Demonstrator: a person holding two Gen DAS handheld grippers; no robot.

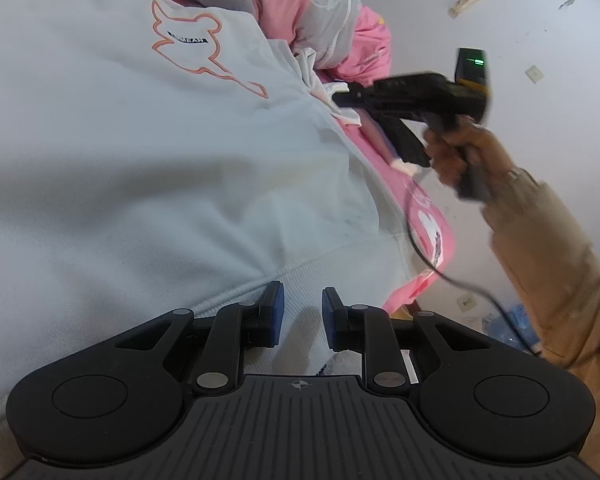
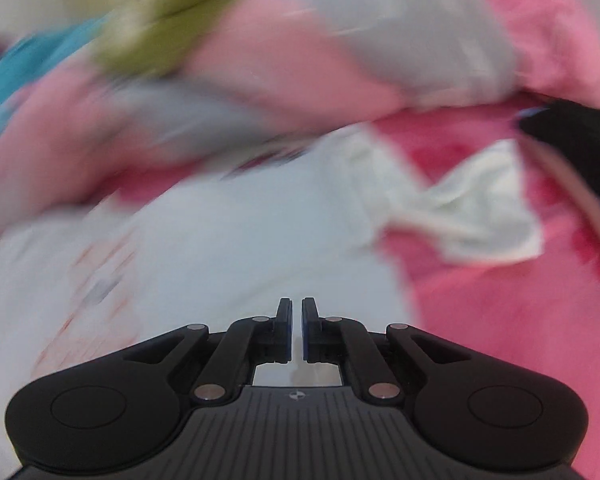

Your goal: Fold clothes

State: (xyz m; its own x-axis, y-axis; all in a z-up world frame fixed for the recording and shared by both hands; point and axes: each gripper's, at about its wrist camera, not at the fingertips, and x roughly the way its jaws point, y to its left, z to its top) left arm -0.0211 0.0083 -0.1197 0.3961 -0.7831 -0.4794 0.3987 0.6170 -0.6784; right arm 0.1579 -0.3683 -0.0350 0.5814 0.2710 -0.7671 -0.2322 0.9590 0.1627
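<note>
A pale blue sweatshirt (image 1: 160, 152) with an orange outline print (image 1: 196, 52) lies spread out. My left gripper (image 1: 303, 312) hovers at its ribbed hem (image 1: 308, 268), jaws a little apart, with the fabric showing under the gap and nothing pinched. My right gripper (image 1: 342, 98), held in a person's hand (image 1: 456, 152), points at the sweatshirt's far right edge beside a small white cloth (image 1: 316, 72). In the blurred right wrist view, this gripper (image 2: 296, 328) is shut with nothing between its pads, above the sweatshirt (image 2: 240, 248). The white cloth (image 2: 472, 208) lies ahead to the right.
Pink bedding (image 2: 500, 320) lies under the clothes. A heap of pink and grey garments (image 1: 300, 4) sits behind the sweatshirt, with green (image 2: 152, 12) and blue (image 2: 28, 64) pieces beyond. A beige sleeve (image 1: 548, 248) and a black cable (image 1: 416, 240) are at the right, over pale floor (image 1: 500, 20).
</note>
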